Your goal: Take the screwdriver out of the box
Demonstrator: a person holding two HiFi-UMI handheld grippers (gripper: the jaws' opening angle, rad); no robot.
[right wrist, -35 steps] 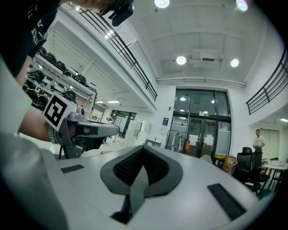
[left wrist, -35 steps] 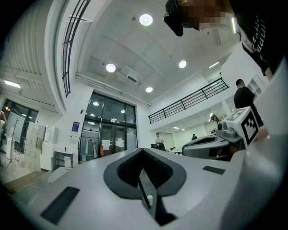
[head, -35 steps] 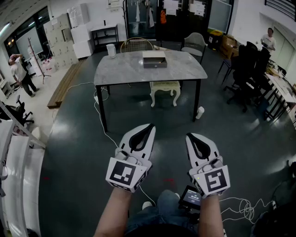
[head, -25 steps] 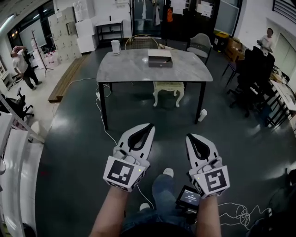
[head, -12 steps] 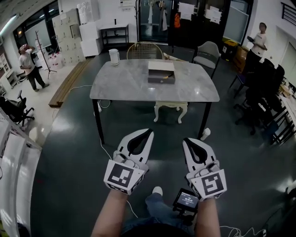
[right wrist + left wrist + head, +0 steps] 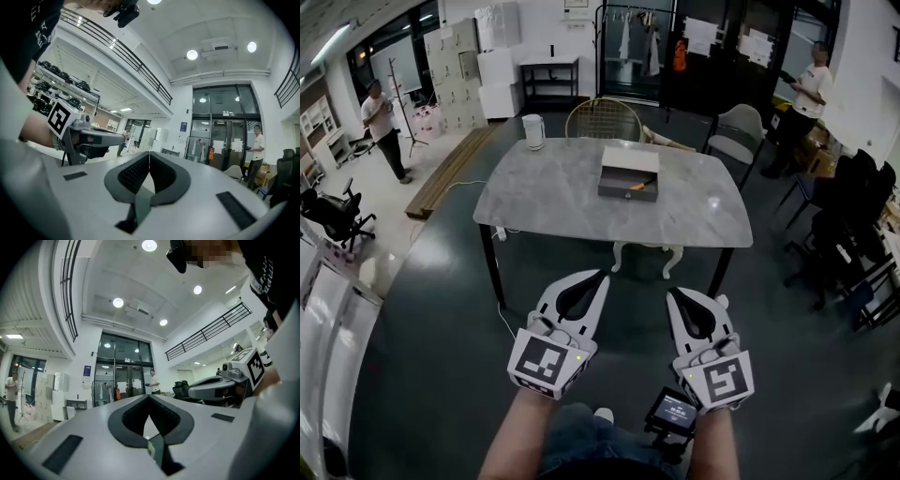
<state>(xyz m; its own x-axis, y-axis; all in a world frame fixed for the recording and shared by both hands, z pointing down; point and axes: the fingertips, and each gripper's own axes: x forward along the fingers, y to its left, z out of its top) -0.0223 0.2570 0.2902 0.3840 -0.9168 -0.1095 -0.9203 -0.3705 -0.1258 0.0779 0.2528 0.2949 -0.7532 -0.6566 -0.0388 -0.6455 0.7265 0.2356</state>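
Note:
A grey open box (image 6: 628, 173) stands on the marble-topped table (image 6: 544, 202), well ahead of me. Something orange (image 6: 640, 186) shows inside the box at its front right; I cannot tell whether it is the screwdriver. Both grippers are held level in front of me, over the dark floor and short of the table's near edge. In the head view my left gripper (image 6: 602, 276) is shut with nothing in it, and my right gripper (image 6: 671, 292) is also shut and empty. The left gripper view shows my left gripper (image 6: 149, 395) with its jaws together; so does the right gripper view for my right gripper (image 6: 149, 153).
A white jug (image 6: 532, 131) stands at the table's far left corner. A wire chair (image 6: 605, 117) and a grey chair (image 6: 739, 131) sit behind the table, a white stool (image 6: 649, 249) beneath it. People stand at the far left (image 6: 384, 122) and far right (image 6: 806, 89). Office chairs (image 6: 853, 225) line the right.
The table and box have come nearer and sit lower and larger in the head view. Both grippers stay shut, side by side in front of me.

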